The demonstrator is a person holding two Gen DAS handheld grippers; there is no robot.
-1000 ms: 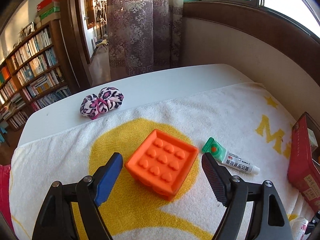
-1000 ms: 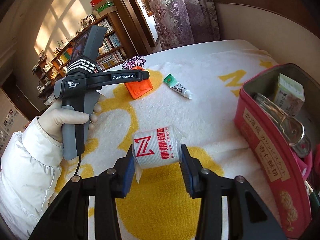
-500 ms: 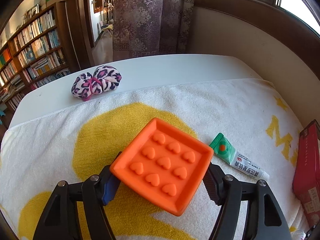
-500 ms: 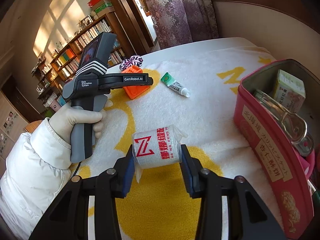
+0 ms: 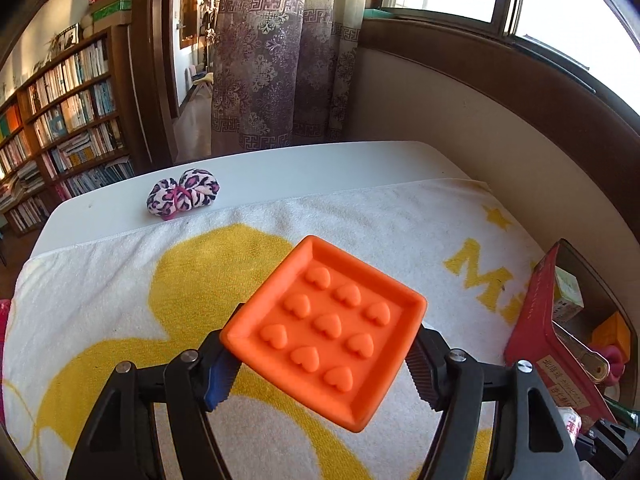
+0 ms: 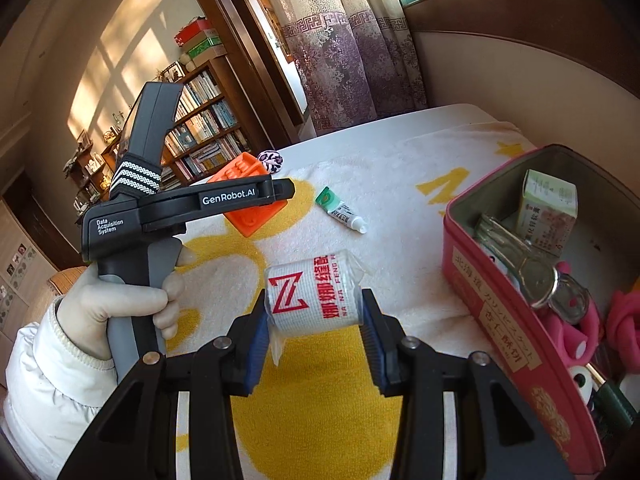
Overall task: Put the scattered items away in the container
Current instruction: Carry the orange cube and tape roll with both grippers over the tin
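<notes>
On a white bench (image 5: 280, 168) draped with a white-and-yellow towel (image 6: 400, 184), a red tin (image 6: 516, 344) stands open at the right edge, already holding a small carton (image 6: 548, 208), metal clips (image 6: 532, 268) and pink toys (image 6: 624, 320). The left claw (image 5: 320, 364) is clamped about half-wide on an orange silicone mould (image 5: 326, 328) studded with hearts, gripping it by two opposite edges and carrying it tilted, clear of the towel; the right claw (image 6: 314, 324) is closed to a narrower span on the two ends of a white bandage roll (image 6: 312, 296) with red lettering, also lifted off the cloth and just left of the tin. The risks lie in the grips and the tin: the soft mould may buckle or squirt out of a two-edge pinch, its breadth may catch the tin's rim or the clips if it goes in flat, the roll's loose wrapper may let it slide, and two claws converging on one opening could collide. The right wrist view alone shows the tin's interior, a gloved hand (image 6: 120, 304) on the left tool's handle, and an ointment tube (image 6: 340, 210) lying on the towel between mould and tin; the left wrist view hides that tube behind the mould, but shows the mould's heart-patterned face, how its edges sit between the pads, and a leopard-print hair scrunchie (image 5: 182, 196) resting on the bare bench at the towel's far edge.
</notes>
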